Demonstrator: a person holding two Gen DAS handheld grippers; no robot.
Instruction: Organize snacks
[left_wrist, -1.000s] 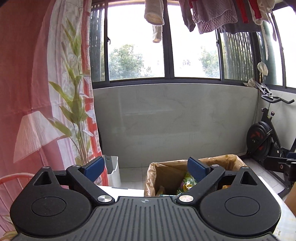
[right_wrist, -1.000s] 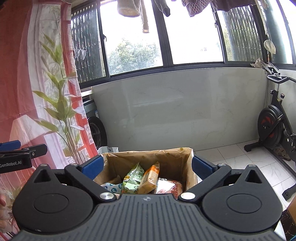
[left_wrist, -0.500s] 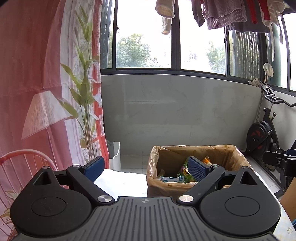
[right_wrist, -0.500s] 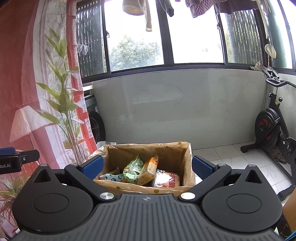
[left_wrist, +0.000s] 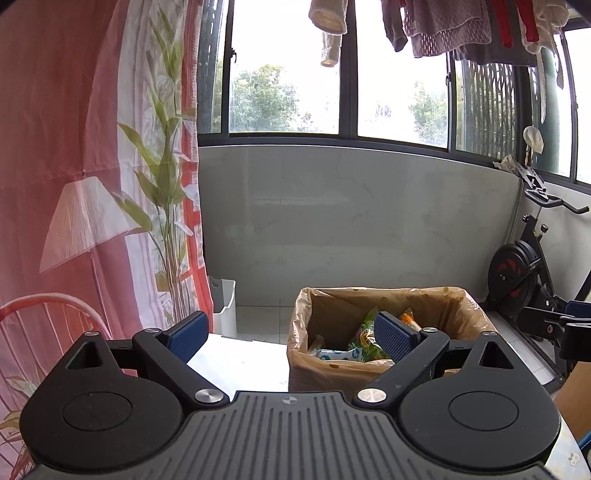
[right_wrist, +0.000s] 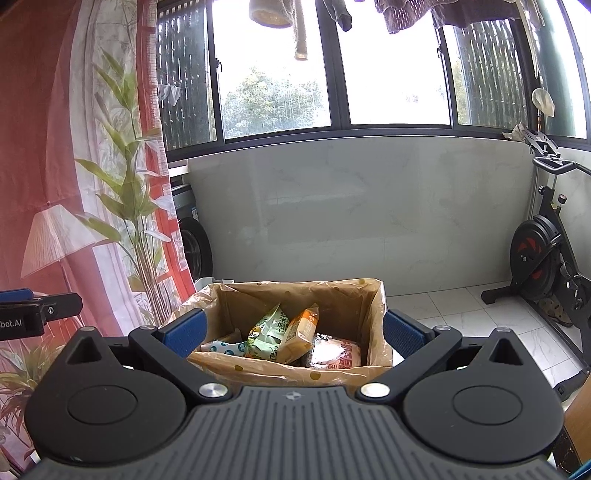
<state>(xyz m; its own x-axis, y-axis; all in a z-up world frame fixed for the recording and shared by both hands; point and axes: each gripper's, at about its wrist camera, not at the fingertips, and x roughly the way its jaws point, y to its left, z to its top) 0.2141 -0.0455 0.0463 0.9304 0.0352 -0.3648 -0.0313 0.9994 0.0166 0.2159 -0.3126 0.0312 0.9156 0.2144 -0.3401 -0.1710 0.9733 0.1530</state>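
Both grippers hovered with fingers spread wide and empty, the left gripper (left_wrist: 291, 334) and right gripper (right_wrist: 293, 330) aimed at the lined box (right_wrist: 295, 371) on the tabletop (left_wrist: 240, 363), probably lining up to reach the snack packets (right_wrist: 282, 332) standing inside it.

A home balcony: laundry (left_wrist: 461, 33) hangs overhead, an exercise bike (right_wrist: 546, 254) stands right of the tongs, a curtain (left_wrist: 92, 166) left.

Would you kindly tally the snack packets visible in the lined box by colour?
Green printed packet: 1
Orange packet: 1
Red and white packet: 1
White packet with blue print: 1
Total: 4 visible in the brown-lined box; others may lie hidden beneath.
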